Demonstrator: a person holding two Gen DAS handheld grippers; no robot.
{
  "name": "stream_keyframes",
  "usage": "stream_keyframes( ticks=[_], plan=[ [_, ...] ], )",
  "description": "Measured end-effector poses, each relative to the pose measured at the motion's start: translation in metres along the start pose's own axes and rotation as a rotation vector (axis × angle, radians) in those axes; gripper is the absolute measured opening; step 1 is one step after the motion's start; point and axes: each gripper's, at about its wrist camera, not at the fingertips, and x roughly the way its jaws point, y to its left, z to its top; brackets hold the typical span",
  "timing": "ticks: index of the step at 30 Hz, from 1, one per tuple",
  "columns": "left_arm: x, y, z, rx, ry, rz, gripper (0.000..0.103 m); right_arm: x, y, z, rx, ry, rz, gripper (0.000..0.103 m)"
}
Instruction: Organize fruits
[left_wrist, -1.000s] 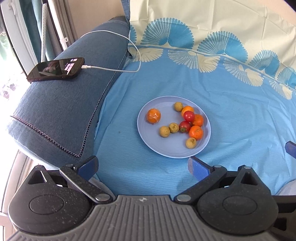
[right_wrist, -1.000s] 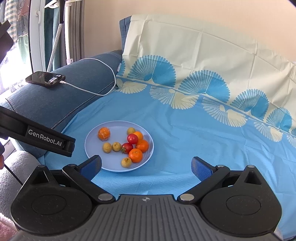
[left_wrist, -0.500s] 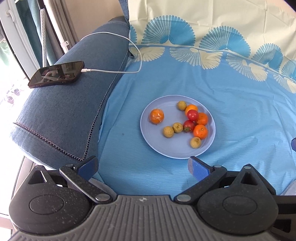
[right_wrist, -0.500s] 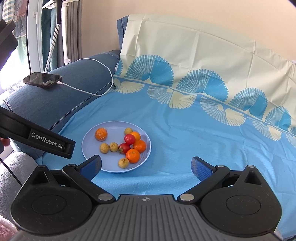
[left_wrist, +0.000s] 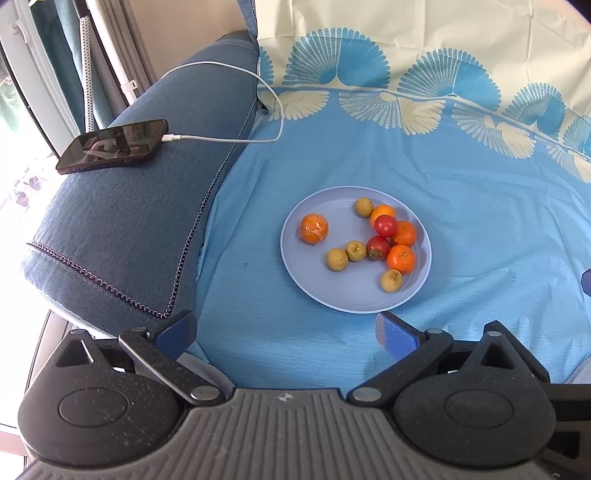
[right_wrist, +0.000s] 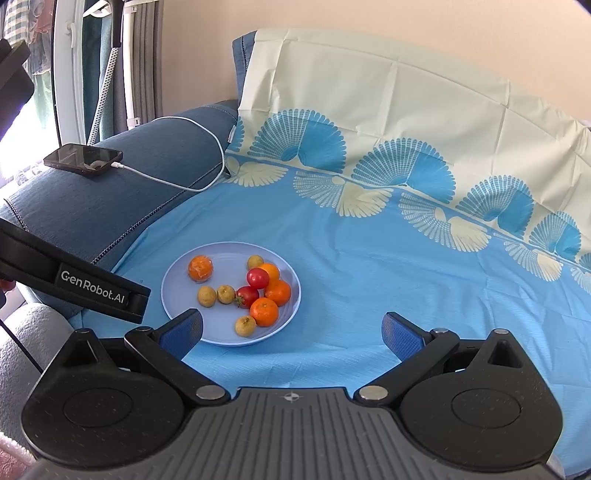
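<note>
Round pale-blue plate (left_wrist: 354, 299) on blue patterned cloth (left_wrist: 461, 206) holds all fruit: orange mandarins (left_wrist: 401, 259), red tomatoes (left_wrist: 385, 226), yellow-green longans (left_wrist: 337, 259), kinds mixed. Left gripper (left_wrist: 286, 328), right gripper (right_wrist: 291, 328) spread wide, empty, near plate's near edge, likely poised for reaching.

A pale blue round plate (left_wrist: 325, 295) lies flat on the blue patterned sheet and holds all the fruit. One orange fruit in a clear wrapper (left_wrist: 313, 229) sits alone toward the plate's left side. Three bare orange fruits (left_wrist: 401, 259) cluster at the right, touching two red cherry tomatoes (left_wrist: 385, 225); the lower tomato (left_wrist: 377, 247) shows its green stem. Four small yellow-brown round fruits are scattered: one at the far edge (left_wrist: 364, 206), two side by side near the centre (left_wrist: 337, 259), and one at the near right (left_wrist: 391, 280), just beside an orange fruit.
</note>
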Motion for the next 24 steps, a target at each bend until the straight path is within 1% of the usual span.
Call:
stream_keyframes(
  ticks=[24],
  plan=[
    [0.0006,0.0002,-0.0020,0.002,0.002,0.008,0.103,0.0002,0.0035,0.0006,-0.004,-0.005,-0.001,0.102]
  ],
)
